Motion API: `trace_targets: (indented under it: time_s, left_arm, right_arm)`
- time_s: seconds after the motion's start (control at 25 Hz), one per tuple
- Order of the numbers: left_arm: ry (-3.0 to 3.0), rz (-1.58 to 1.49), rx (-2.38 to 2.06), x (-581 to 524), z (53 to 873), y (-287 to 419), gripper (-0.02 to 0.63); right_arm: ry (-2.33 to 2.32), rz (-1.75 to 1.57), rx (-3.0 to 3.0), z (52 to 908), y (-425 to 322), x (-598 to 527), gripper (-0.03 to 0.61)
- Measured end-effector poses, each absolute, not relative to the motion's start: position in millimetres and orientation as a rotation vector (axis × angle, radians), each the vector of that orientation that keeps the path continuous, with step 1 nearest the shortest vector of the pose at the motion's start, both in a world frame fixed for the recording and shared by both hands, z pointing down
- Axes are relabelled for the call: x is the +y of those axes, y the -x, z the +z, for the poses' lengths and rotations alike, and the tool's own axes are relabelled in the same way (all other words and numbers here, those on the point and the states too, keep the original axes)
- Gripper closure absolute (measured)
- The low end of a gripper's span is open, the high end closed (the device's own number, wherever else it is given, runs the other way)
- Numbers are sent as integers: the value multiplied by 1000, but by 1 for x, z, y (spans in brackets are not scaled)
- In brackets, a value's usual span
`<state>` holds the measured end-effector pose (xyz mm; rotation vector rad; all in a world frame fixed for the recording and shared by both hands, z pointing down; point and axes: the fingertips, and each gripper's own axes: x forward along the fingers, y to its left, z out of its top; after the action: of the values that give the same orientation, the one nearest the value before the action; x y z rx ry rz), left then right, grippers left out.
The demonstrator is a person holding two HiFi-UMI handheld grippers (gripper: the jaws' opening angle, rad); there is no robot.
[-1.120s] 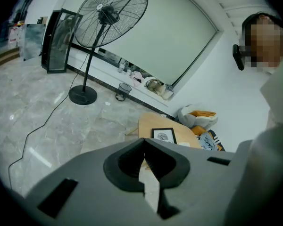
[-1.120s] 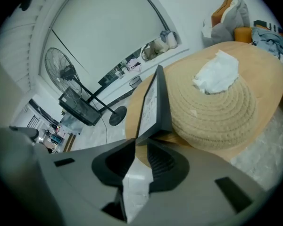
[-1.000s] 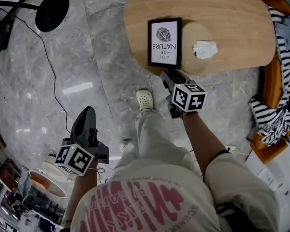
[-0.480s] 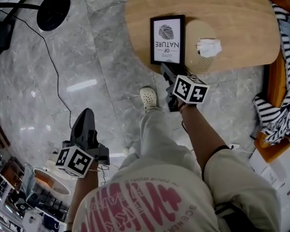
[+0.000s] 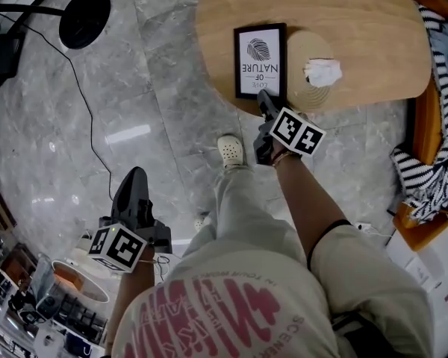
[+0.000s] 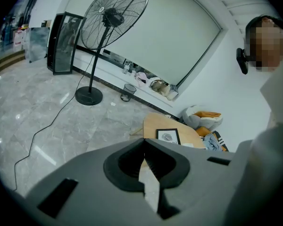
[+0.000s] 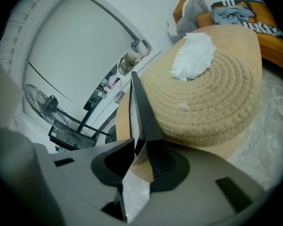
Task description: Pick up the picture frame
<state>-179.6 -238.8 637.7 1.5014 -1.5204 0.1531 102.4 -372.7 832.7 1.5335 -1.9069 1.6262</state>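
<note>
Jaws of my right gripper (image 5: 266,98) were closing on the frame (image 5: 261,60) at its near edge, upper middle. It rested on the table (image 5: 366,28), not yet lifted. My left gripper (image 5: 134,174) hung lower left, jaws together, empty.

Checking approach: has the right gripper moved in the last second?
Yes: right gripper advanced to the near edge of the picture frame on the table, jaws closing around it.

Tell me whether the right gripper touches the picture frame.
Touching. In the right gripper view, the right gripper, jaws closing, pinches the picture frame edge on both sides.
</note>
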Motion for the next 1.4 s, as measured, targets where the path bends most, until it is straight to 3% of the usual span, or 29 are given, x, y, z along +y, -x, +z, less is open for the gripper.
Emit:
trace_targets:
  time_s: [0.36, 0.76, 1.4]
  left_arm:
    - [-1499, 175, -1592, -238, 620, 198, 611]
    - [-1540, 183, -1655, -233, 598, 203, 611]
    - [-1651, 36, -1648, -250, 554, 172, 611]
  right_arm:
    - [-1550, 1764, -1849, 808, -100, -366, 501]
    - [-1518, 1689, -1797, 767, -115, -354, 504]
    - [-1503, 1722, -1847, 688, -129, -325, 505]
